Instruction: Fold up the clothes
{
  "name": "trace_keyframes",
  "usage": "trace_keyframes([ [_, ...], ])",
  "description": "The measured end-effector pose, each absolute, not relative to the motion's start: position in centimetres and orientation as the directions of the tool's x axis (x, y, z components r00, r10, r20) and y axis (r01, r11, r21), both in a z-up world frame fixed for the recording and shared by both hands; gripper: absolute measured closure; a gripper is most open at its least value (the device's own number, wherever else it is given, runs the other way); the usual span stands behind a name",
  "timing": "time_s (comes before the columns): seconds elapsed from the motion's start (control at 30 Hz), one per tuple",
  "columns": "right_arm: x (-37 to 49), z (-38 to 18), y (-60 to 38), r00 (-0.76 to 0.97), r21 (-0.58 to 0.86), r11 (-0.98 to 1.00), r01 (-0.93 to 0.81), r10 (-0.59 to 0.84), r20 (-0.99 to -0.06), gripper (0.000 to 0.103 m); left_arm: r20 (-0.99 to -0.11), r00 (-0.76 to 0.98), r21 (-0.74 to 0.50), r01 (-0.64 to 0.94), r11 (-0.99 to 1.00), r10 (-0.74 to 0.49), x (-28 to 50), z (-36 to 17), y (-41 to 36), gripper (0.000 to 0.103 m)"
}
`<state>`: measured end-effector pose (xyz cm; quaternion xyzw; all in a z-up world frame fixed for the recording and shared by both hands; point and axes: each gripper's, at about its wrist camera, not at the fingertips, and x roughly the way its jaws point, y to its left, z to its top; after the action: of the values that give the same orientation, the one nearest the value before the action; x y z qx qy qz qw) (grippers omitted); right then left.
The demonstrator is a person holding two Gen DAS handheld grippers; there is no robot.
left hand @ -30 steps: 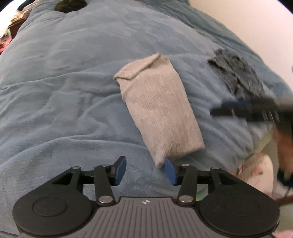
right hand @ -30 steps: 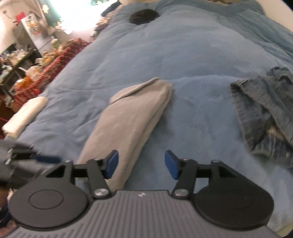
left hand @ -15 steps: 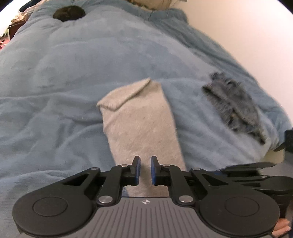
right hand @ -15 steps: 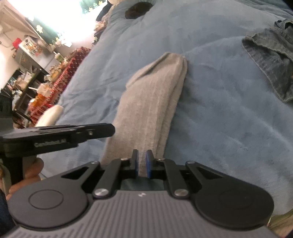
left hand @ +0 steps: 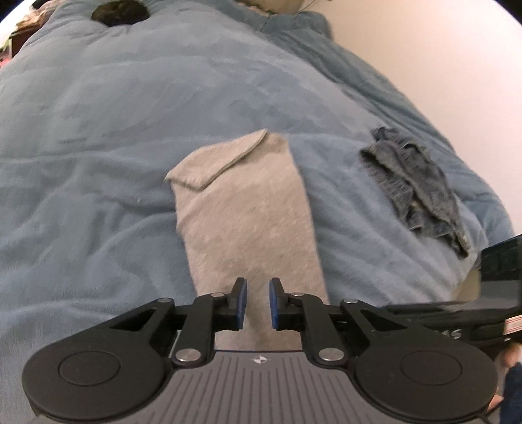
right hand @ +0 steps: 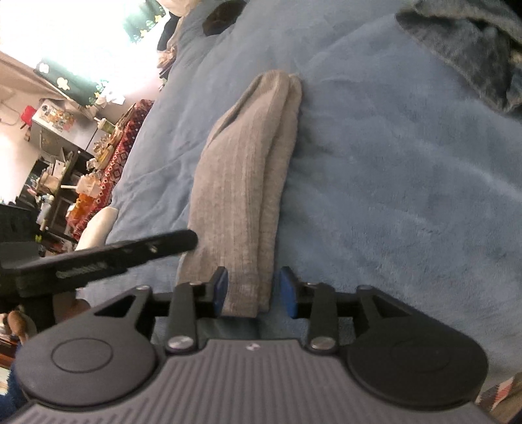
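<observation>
Denim (left hand: 421,192), crumpled in a heap, lies at the right of the left wrist view, well apart from the grey folded garment (left hand: 248,215) in the middle. In the right wrist view the same denim (right hand: 469,42) fills the upper right corner, and the black arm of the left gripper (right hand: 130,251) reaches in from the left, just beside the garment's near end. A small dark object (left hand: 119,13) sits far up the bed. Everything rests on a soft blue blanket (left hand: 98,114) that covers the bed; a pale wall (left hand: 440,49) rises at the upper right, and cluttered shelves (right hand: 55,169) and a red patterned cloth (right hand: 120,146) stand beyond the bed's left edge.

The grey garment is a long narrow strip with one far corner turned over. The left gripper (left hand: 257,301) has its jaws narrow over the near end, cloth bunched between them. The right gripper (right hand: 253,290) is opening, its pads clear of the garment's (right hand: 248,182) near edge between them.
</observation>
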<state>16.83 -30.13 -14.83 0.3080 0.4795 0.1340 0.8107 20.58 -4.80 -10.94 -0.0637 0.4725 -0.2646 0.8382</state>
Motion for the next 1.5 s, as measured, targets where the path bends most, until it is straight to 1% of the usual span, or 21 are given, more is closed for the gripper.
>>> trace_keyframes([
  [0.2, 18.0, -16.8, -30.0, 0.494, 0.647, 0.758, 0.081, 0.533, -0.687, 0.065, -0.784, 0.417, -0.301, 0.392, 0.870, -0.459, 23.6, -11.7, -6.2, 0.090],
  [0.23, 18.2, -17.1, -30.0, 0.495, 0.652, 0.754, 0.084, 0.536, -0.684, 0.077, -0.792, 0.411, -0.295, 0.390, 0.872, -0.452, 24.1, -12.0, -6.3, 0.090],
  [0.27, 18.3, -17.2, -29.9, 0.493, 0.655, 0.750, 0.086, 0.539, -0.682, 0.085, -0.796, 0.404, -0.297, 0.389, 0.872, -0.451, 24.3, -12.1, -6.4, 0.090],
  [0.37, 18.0, -16.7, -29.5, 0.503, 0.645, 0.760, 0.085, 0.526, -0.686, 0.089, -0.802, 0.400, -0.290, 0.388, 0.875, -0.443, 24.1, -12.2, -6.2, 0.090],
  [0.53, 16.6, -14.9, -29.2, 0.516, 0.614, 0.788, 0.053, 0.505, -0.692, 0.091, -0.807, 0.397, -0.286, 0.383, 0.878, -0.436, 23.1, -12.5, -5.5, 0.090],
  [0.63, 16.9, -15.9, -28.2, 0.489, 0.566, 0.823, 0.050, 0.474, -0.733, 0.089, -0.811, 0.383, -0.308, 0.364, 0.879, -0.443, 23.3, -13.3, -5.3, 0.090],
  [0.7, 17.1, -16.1, -28.2, 0.484, 0.575, 0.816, 0.057, 0.481, -0.731, 0.086, -0.806, 0.380, -0.328, 0.349, 0.878, -0.453, 23.6, -13.2, -5.0, 0.090],
  [0.8, 16.9, -15.2, -29.1, 0.501, 0.594, 0.803, 0.058, 0.491, -0.713, 0.071, -0.792, 0.393, -0.338, 0.354, 0.872, -0.466, 23.3, -12.5, -4.5, 0.090],
  [0.83, 16.8, -14.8, -29.5, 0.515, 0.594, 0.803, 0.058, 0.486, -0.707, 0.064, -0.790, 0.395, -0.340, 0.353, 0.872, -0.468, 23.3, -12.3, -4.3, 0.090],
  [0.9, 16.6, -13.9, -30.4, 0.541, 0.593, 0.804, 0.056, 0.475, -0.694, 0.062, -0.787, 0.398, -0.345, 0.349, 0.871, -0.471, 23.0, -12.1, -3.9, 0.090],
  [0.97, 17.7, -13.1, -31.2, 0.560, 0.585, 0.808, 0.063, 0.457, -0.691, 0.057, -0.784, 0.394, -0.360, 0.340, 0.869, -0.479, 22.6, -12.1, -3.1, 0.090],
  [1.1, 21.7, -12.0, -32.2, 0.570, 0.563, 0.823, 0.072, 0.429, -0.700, 0.057, -0.786, 0.395, -0.370, 0.317, 0.873, -0.476, 21.6, -12.3, -1.6, 0.090],
  [1.3, 27.5, -13.4, -32.9, 0.538, 0.571, 0.816, 0.092, 0.441, -0.718, 0.058, -0.794, 0.378, -0.395, 0.275, 0.877, -0.476, 21.2, -13.1, 0.1, 0.090],
  [1.33, 28.1, -13.9, -32.8, 0.532, 0.565, 0.819, 0.095, 0.438, -0.724, 0.059, -0.795, 0.376, -0.397, 0.270, 0.877, -0.476, 21.2, -13.3, 0.2, 0.090],
  [1.43, 28.9, -15.3, -32.0, 0.513, 0.558, 0.823, 0.104, 0.436, -0.740, 0.087, -0.802, 0.380, -0.385, 0.264, 0.885, -0.462, 21.6, -13.4, 0.3, 0.090],
  [1.5, 28.6, -15.8, -31.8, 0.513, 0.538, 0.836, 0.108, 0.417, -0.750, 0.088, -0.806, 0.388, -0.367, 0.263, 0.892, -0.446, 22.0, -13.4, 0.3, 0.090],
])
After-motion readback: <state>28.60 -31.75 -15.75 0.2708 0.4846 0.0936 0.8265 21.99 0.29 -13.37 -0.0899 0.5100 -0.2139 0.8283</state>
